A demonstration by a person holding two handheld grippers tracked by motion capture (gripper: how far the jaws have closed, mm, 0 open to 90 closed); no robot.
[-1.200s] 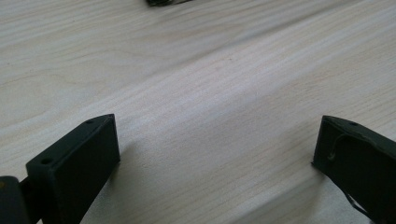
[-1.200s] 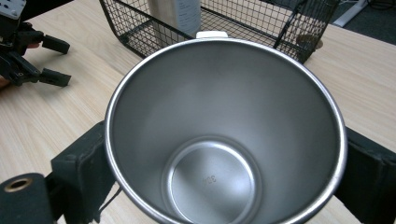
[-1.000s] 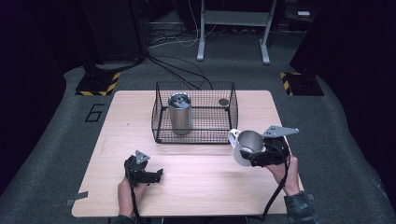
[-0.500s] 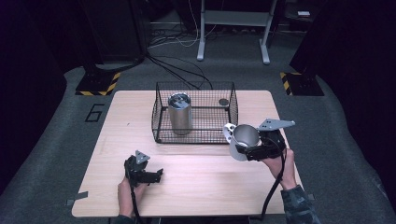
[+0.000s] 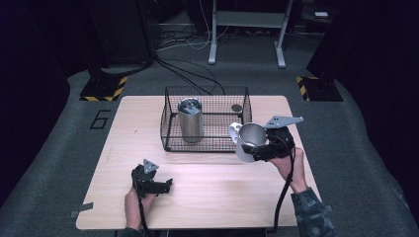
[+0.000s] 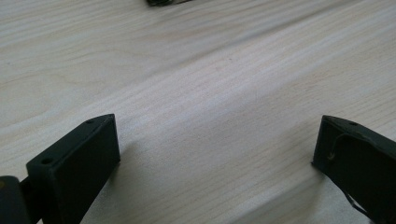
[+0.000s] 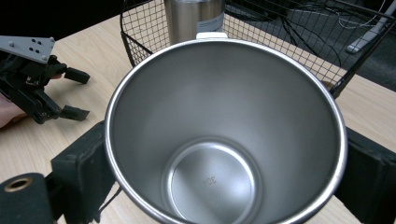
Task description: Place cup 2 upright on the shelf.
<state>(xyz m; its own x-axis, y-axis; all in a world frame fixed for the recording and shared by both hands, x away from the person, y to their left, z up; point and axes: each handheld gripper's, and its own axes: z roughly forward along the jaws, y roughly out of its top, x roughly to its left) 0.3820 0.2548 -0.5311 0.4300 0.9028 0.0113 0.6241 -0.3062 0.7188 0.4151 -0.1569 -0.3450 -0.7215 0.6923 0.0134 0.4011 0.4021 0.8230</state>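
Note:
A steel mug (image 5: 249,139) with a white outside and handle is held off the table, its mouth tipped toward the camera, with my right gripper (image 5: 256,149) shut on its sides. In the right gripper view the mug's empty inside (image 7: 219,140) sits between the two black jaws. It hangs just at the front right corner of a black wire basket (image 5: 207,144). My left gripper (image 5: 162,185) rests on the table near the front left, open, with bare wood between its fingers (image 6: 79,158).
Inside the basket stands a tall steel tumbler (image 5: 190,118) at the left, and a small dark disc (image 5: 236,107) lies at the back right. The tumbler (image 7: 194,16) and the left gripper (image 7: 70,93) also appear in the right gripper view. Cables run over the floor behind the table.
My right gripper has carried the mug left and farther from the person, closer to the basket's front right corner. The left gripper has stayed put.

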